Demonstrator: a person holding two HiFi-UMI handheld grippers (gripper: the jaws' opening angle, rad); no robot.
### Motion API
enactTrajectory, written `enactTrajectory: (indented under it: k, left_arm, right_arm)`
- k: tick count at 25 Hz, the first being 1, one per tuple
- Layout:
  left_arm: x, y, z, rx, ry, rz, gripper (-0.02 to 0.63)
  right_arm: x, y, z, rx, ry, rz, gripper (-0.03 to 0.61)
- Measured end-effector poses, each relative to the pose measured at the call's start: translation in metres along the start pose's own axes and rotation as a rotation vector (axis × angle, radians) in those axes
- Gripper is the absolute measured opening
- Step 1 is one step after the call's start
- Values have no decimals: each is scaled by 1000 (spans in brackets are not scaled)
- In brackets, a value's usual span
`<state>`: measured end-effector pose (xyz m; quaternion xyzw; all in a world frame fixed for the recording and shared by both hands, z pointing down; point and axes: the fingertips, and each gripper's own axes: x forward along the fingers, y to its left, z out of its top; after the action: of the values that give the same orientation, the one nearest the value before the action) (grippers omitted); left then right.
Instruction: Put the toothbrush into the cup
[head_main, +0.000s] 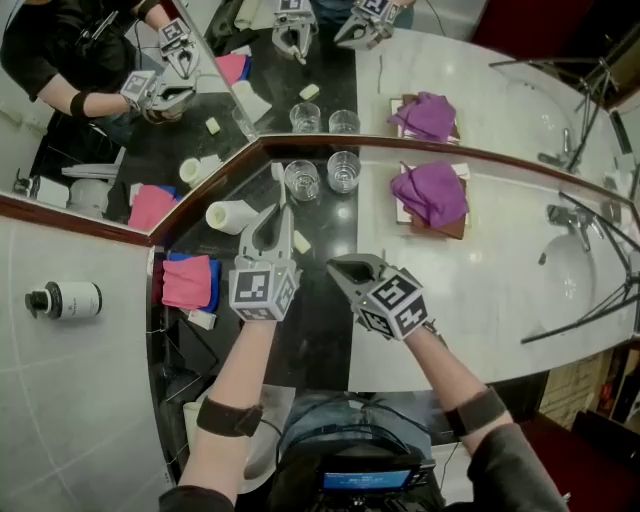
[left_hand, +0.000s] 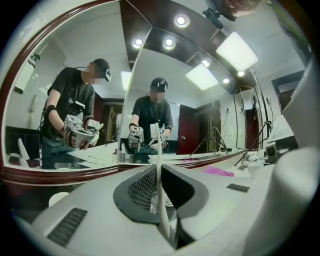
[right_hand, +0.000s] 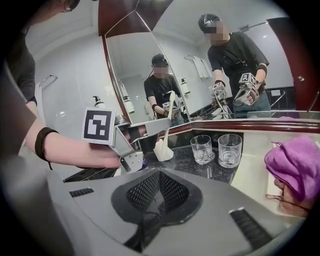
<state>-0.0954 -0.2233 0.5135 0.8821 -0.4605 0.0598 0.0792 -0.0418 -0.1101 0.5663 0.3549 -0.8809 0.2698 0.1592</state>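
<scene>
White toothbrush (left_hand: 159, 150), seemingly upright, clamped between left tongs (left_hand: 158, 176).

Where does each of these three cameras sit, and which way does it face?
Head view: on the person's head, looking steeply down at the counter; both forearms, the left tool and the right tool show.
Left gripper view: rides the left tool, faces the mirror along jaws shut on the toothbrush; the person shows only as a reflection.
Right gripper view: rides the shut right tool, faces two glasses; the left forearm shows.
Shared: head and right gripper views both show the glasses and purple towel.
</scene>
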Motion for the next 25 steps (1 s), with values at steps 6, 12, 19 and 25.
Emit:
enactTrajectory:
  k: [6, 12, 19, 25]
  left_arm:
    - [34, 21, 9, 34, -88, -2, 28]
    - [64, 33, 15, 49, -187, -9, 28]
    - [86, 39, 18, 75, -240, 3, 29]
    - [98, 43, 16, 52, -259, 2, 29]
  right_arm:
    - [36, -13, -4, 14, -3, 11, 20]
    - [61, -26, -8, 30, -12, 13, 20]
    - [73, -42, -21, 56, -17, 3, 20]
    - [76, -48, -28, 76, -15, -5, 20]
